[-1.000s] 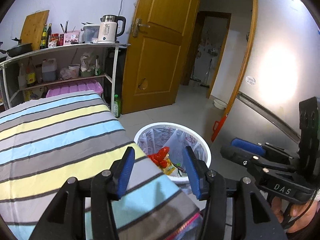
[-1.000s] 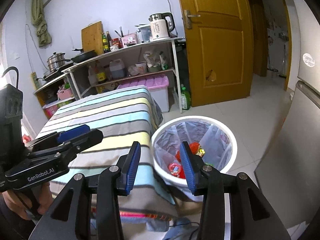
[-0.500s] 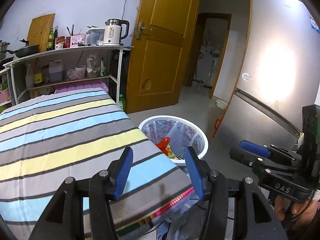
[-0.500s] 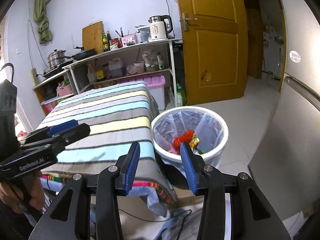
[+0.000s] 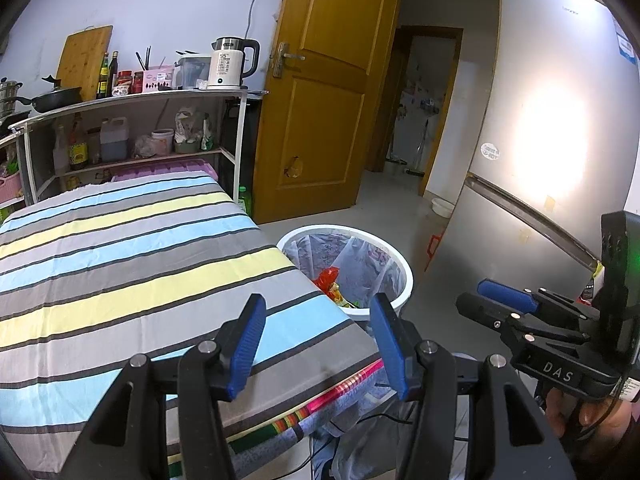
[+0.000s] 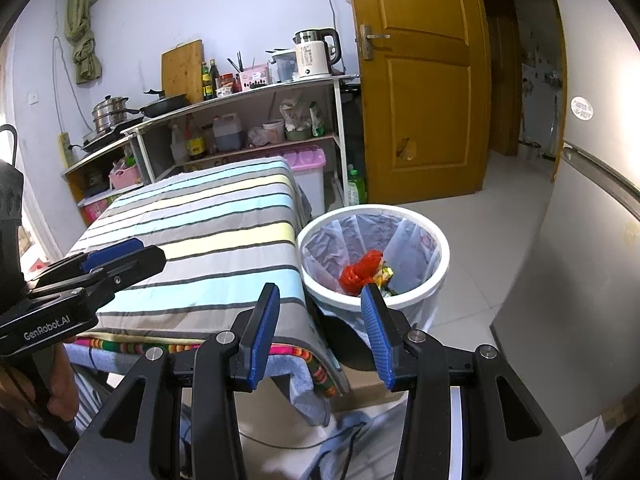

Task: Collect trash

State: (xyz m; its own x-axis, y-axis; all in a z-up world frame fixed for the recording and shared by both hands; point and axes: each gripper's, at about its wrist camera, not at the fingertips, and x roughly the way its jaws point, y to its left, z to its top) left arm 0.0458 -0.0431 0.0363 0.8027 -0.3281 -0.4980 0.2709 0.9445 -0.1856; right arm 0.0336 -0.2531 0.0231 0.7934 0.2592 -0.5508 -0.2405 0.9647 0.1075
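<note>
Left tongs (image 5: 318, 344) held apart and empty over the near corner of the bench (image 5: 120, 264), angled slightly downward, jaws just widened with nothing between them. Blue pads (image 5: 248, 344) framing the striped cloth's edge and the white bin (image 5: 396, 264) beyond it. Right tongs (image 6: 320, 334) likewise apart and empty, pointed down past the bench corner toward the same bin, one blue pad (image 6: 262, 336) over the cloth's hanging edge, the other crossing the bin's near rim in the picture. Each tool gripped from below by a hand: right hand (image 5: 584, 412) seen low at the frame's edge in the left camera, left hand (image 6: 60, 384) at the lower left in the right camera. Both tools side by side, aimed the same way, well short of the bin.

Trash (image 6: 362, 268), a red crumpled wrapper with some yellow and green scraps, lying inside the bag-lined bin on the tiled floor (image 6: 500, 224), just beside the bench's corner. Bench top bare under the striped cloth. Behind, a shelf rack (image 5: 132, 100) carrying a kettle (image 5: 232, 62), bottles and a pan; a brown wooden door (image 5: 328, 92) and a grey fridge (image 5: 560, 128) to the right.
</note>
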